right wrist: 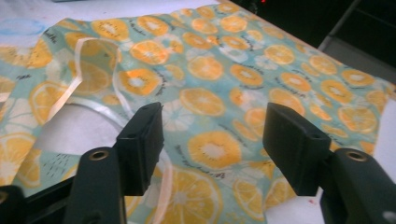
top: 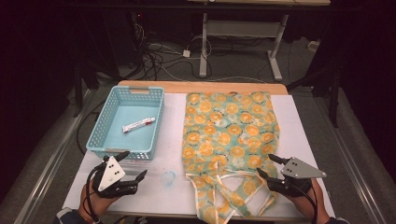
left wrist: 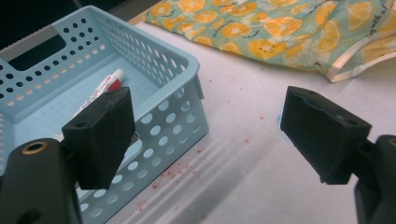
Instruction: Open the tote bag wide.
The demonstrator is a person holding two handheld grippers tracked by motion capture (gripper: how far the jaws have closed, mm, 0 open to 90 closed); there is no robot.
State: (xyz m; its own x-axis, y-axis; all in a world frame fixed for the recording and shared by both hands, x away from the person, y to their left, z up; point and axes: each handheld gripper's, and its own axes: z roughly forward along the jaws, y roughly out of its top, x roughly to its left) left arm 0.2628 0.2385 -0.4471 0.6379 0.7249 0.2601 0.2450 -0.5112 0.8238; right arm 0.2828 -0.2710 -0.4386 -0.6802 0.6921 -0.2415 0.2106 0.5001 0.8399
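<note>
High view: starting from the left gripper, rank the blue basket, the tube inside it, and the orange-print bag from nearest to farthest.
From the left gripper:
1. Blue basket, just beyond it, near rim closest.
2. Tube, lying farther back inside the basket.
3. Orange-print bag, off to the right; its near handles make this close to the tube, so that order is loose.

Premises: a lab or test room. Loose cables (top: 156, 58) cross the floor at 11 o'clock. A height-adjustable desk frame (top: 243, 42) stands at 12 o'clock behind the surface (top: 303, 121).

Bare table (top: 166, 163) separates basket (top: 125, 122) from bag (top: 229, 135).
</note>
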